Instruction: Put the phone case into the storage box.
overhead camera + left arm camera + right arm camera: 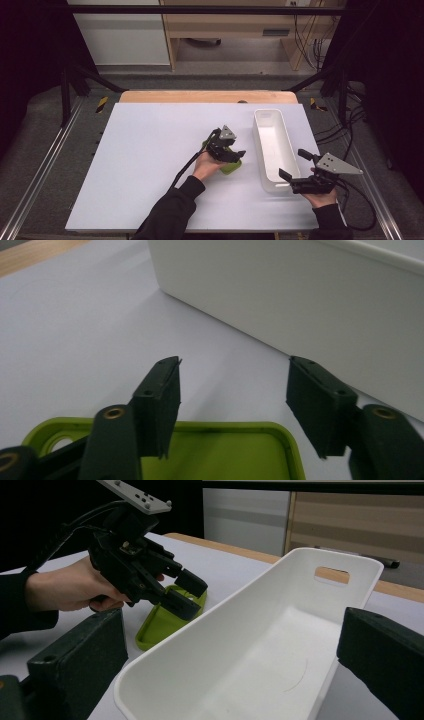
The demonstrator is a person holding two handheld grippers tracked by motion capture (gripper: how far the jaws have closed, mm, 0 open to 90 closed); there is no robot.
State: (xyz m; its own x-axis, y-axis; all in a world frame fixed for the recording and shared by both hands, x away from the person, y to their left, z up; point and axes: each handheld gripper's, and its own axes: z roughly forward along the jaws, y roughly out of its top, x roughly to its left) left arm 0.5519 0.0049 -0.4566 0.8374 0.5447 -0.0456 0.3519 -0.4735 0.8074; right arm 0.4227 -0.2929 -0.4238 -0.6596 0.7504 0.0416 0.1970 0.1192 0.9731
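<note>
1. Green plastic tray (231, 166) lies flat at frame centre of the high view, directly under the left hand-held gripper (235, 153). In the left gripper view the tray (235, 452) sits at bottom centre, right below the jaws, which stand apart w/ nothing between them; they hover over its near rim, contact can't be told.
2. Left hand-held gripper is far nearer the tray than the right one. Judgement: next move is a short drop onto the tray's edge, then close.
3. White bin (272, 150), right of centre, long axis running top-to-bottom in the high view, just beside the tray. Looks empty inside.
4. Right hand-held gripper (295, 166) at lower right, jaws spread wide astride the bin's near end (215, 680), not clamped on it.
5. Surface (150, 165): pale, matt board w/ a wooden strip at its far edge.
6. Room: dark frame posts at the sides, wooden furniture and cables at top.
</note>
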